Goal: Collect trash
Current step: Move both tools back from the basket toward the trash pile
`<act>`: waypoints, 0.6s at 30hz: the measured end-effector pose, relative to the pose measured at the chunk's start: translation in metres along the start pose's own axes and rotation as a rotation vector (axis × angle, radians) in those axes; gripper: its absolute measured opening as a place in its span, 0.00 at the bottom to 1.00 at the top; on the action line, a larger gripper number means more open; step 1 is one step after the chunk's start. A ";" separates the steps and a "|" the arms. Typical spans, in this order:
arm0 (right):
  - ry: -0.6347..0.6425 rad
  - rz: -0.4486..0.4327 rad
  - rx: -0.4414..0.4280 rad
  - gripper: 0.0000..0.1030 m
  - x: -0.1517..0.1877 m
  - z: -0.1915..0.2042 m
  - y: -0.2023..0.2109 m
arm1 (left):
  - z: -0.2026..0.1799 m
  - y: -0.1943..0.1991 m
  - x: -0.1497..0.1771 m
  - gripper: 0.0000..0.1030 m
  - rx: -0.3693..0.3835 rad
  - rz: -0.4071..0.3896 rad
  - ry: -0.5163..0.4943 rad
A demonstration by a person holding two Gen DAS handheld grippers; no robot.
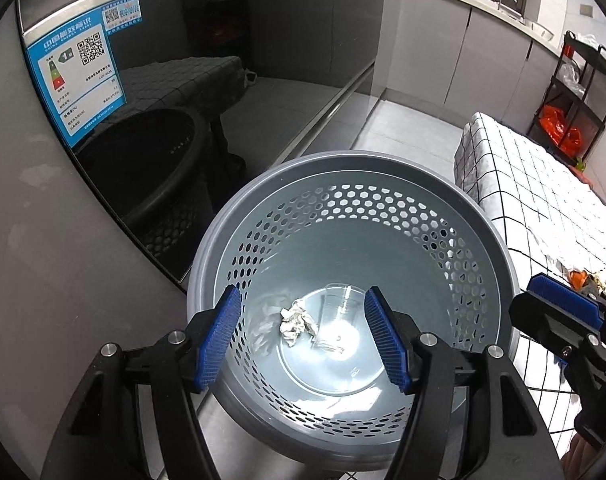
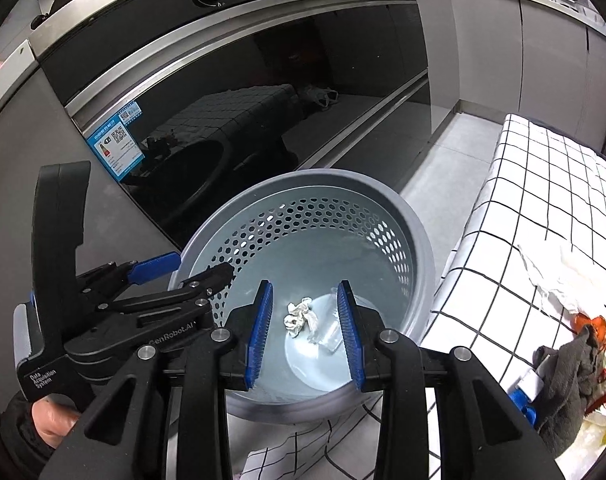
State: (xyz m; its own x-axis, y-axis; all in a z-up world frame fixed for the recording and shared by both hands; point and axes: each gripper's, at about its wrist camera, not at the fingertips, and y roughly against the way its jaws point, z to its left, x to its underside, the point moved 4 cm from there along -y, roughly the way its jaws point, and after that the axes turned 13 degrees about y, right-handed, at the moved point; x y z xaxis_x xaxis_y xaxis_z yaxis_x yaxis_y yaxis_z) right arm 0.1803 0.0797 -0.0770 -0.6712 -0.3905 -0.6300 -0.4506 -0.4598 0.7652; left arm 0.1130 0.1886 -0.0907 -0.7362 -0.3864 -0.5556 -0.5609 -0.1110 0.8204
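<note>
A grey perforated bin (image 1: 343,160) (image 2: 303,176) stands on the floor between an oven and a table. At its bottom lie a crumpled white paper ball (image 1: 297,320) (image 2: 299,314) and a clear plastic cup (image 1: 339,316) (image 2: 327,332) on its side. My left gripper (image 1: 303,296) (image 2: 199,264) hovers over the bin's near left rim, open, with nothing between its blue pads. My right gripper (image 2: 305,286) hangs above the bin beside it, jaws partly apart and empty. In the left wrist view only one of its blue pads (image 1: 563,304) shows at the right edge.
A black glass oven door (image 1: 223,80) (image 2: 263,80) rises just behind the bin. To the right is a table with a checked cloth (image 1: 523,184) (image 2: 543,184). It bears white paper (image 2: 555,276), orange scraps (image 2: 591,324) and a dark cloth (image 2: 571,380). A black shelf cart (image 1: 575,92) stands far right.
</note>
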 end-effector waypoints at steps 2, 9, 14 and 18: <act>-0.009 0.001 0.000 0.34 0.003 -0.001 0.002 | -0.001 0.001 0.001 0.61 0.002 0.003 -0.001; -0.040 -0.012 0.012 0.38 0.014 -0.002 0.015 | -0.002 0.009 0.002 0.64 0.006 -0.008 -0.010; -0.062 -0.033 0.040 0.41 0.022 -0.007 0.030 | -0.006 0.017 0.005 0.64 0.017 -0.016 -0.015; -0.050 -0.054 0.089 0.47 0.029 -0.007 0.044 | -0.012 0.024 0.007 0.65 0.028 -0.021 -0.027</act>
State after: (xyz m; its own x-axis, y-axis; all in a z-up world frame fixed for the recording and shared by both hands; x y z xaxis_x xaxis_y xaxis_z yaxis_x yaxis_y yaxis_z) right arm 0.1450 0.0420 -0.0624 -0.6722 -0.3258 -0.6648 -0.5358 -0.4057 0.7405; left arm 0.0987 0.1721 -0.0736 -0.7339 -0.3590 -0.5766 -0.5866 -0.0931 0.8045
